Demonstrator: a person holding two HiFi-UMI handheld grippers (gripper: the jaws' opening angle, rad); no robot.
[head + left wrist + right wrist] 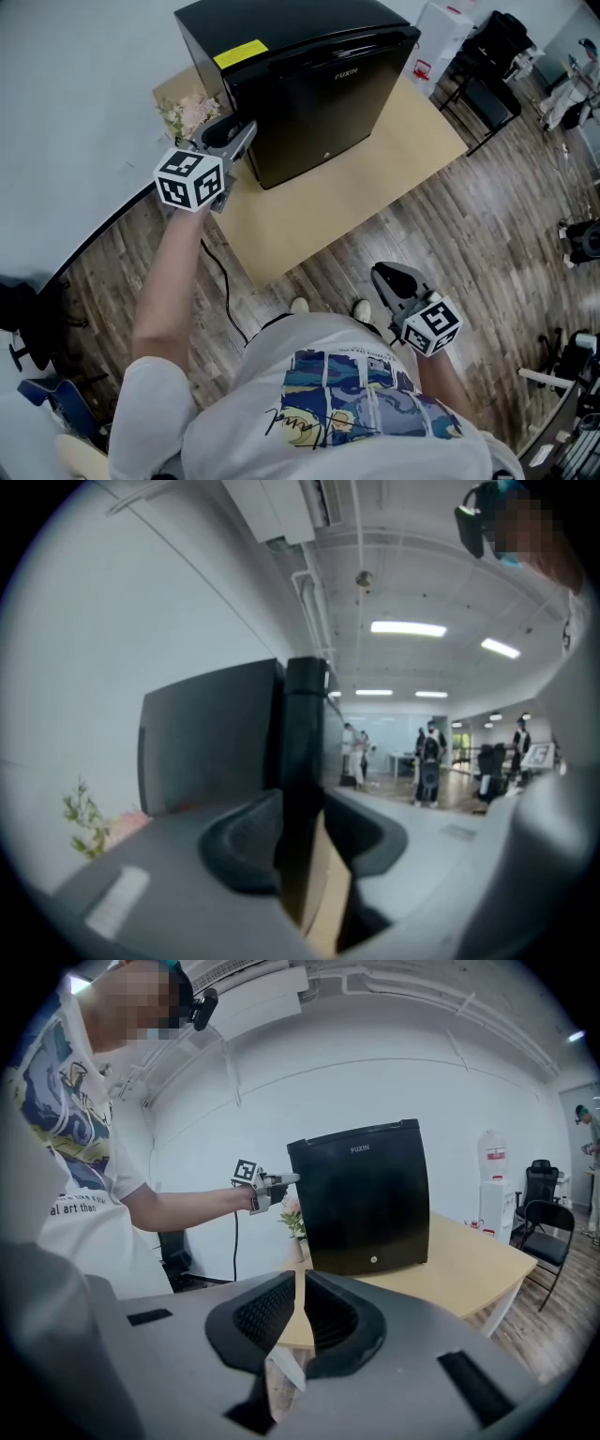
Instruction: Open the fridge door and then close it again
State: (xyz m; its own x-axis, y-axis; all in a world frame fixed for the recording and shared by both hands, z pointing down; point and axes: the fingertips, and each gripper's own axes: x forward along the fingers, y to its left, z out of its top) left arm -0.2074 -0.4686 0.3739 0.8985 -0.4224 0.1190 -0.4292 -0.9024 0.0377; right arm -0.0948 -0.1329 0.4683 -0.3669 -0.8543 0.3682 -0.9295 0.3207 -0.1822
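Observation:
A black mini fridge (319, 94) (366, 1199) stands on a light wooden table (309, 216), and its door looks closed or very nearly so. My left gripper (239, 131) (302, 808) (277, 1180) reaches level to the door's upper left corner. The door's black edge (305, 724) stands upright between the jaws and fills the gap at their tips, so the pads seem to rest on it. My right gripper (386, 277) (300, 1283) hangs low by the person's hip, away from the table. Only a thin slit shows between its jaws, and they hold nothing.
A small bunch of pale flowers (192, 112) (292, 1218) sits behind the fridge's left side. A black cable (225, 291) trails over the wood floor. White boxes (441, 37) and black chairs (492, 56) stand at the far right. Distant people show in the left gripper view.

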